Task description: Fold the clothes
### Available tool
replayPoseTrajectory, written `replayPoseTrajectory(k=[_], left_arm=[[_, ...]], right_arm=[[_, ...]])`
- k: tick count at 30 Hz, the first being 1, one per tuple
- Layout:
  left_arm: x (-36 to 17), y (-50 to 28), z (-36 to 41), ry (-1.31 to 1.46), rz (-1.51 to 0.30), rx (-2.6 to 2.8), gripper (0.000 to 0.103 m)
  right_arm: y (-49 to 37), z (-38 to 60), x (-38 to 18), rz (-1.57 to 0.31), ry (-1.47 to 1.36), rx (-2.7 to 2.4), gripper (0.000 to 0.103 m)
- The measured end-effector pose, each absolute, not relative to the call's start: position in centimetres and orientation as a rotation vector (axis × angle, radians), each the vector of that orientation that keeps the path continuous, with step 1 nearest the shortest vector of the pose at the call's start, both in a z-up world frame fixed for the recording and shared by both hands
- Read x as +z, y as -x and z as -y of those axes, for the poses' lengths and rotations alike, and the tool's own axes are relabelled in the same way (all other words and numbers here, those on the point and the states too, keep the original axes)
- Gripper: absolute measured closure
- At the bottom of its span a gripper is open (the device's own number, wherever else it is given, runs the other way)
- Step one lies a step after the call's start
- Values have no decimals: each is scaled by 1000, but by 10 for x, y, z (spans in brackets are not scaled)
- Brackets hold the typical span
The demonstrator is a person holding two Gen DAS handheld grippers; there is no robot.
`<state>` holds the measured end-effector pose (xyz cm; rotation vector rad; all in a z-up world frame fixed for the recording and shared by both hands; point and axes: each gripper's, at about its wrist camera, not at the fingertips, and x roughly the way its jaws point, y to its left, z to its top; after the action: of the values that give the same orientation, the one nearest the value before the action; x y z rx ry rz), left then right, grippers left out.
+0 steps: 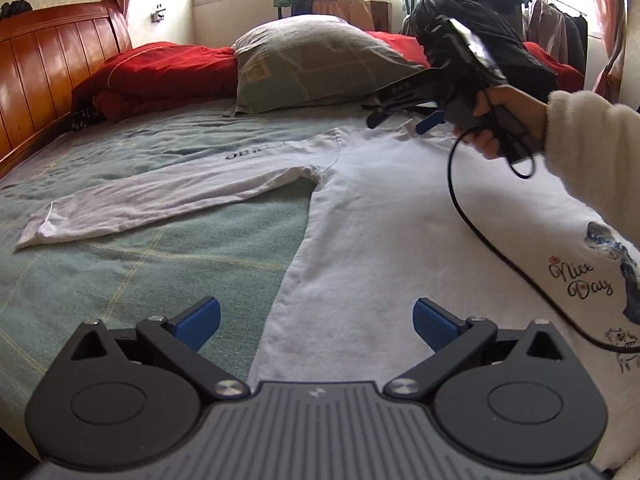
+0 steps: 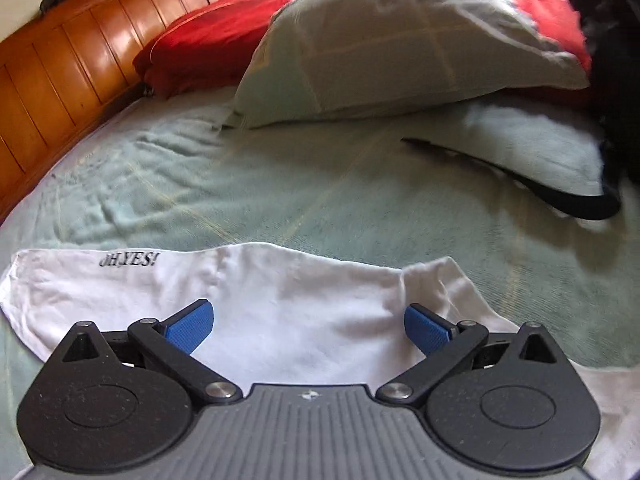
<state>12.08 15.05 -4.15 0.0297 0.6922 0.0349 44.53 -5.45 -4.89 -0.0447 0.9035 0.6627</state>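
A white long-sleeved shirt (image 1: 380, 208) lies spread flat on the green bedspread (image 1: 120, 264), one sleeve (image 1: 160, 196) stretched out to the left. My left gripper (image 1: 316, 322) hovers open over the shirt's lower left edge, nothing between its blue pads. A hand (image 1: 500, 120) holds my right gripper (image 1: 404, 120) open above the shirt's collar end. In the right wrist view my right gripper (image 2: 308, 326) stands open just above the shoulder and collar area of the shirt (image 2: 280, 300), near the "OH,YES!" print (image 2: 127, 261).
A pale pillow (image 1: 316, 64) and a red quilt (image 1: 160, 72) lie at the bed's head by the wooden headboard (image 1: 52, 68). A black strap (image 2: 520, 184) lies on the bedspread to the right. A cable (image 1: 480, 232) trails across the shirt. Clothes hang by the window (image 1: 560, 24).
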Motion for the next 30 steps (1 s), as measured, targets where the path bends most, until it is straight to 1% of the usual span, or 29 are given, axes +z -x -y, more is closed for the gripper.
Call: replayPoseTrajectory(k=[5,10,13,16,19,23,30], left_arm=[[-38,-122,-139,-48,-688,7,1],[-39,-123,-126,-58,-686,-31,1],[-40,-123,-121,-62,-689,-44,1],[-39,-123,-120,-62,-692,-43,1],[-37,-122,-119,-61,-693,-37,1],[-32,-121,-117,-69,-686,-35,1],[-34,-124,-105,-83,-693,-62,1]], right_arm=[[-436,75,-37,-867,29,628,0],[-431,156,-40,-921,-97,540,0],[-439,199,-57,-960,-191,472,0],[-449,226,-76,-955,-262,452,0],[-459,234,-79,-900,-205,359,0],[-459,228,-69,-911,-175,313,0],[-386,208,-39,-910,-58,467,0]])
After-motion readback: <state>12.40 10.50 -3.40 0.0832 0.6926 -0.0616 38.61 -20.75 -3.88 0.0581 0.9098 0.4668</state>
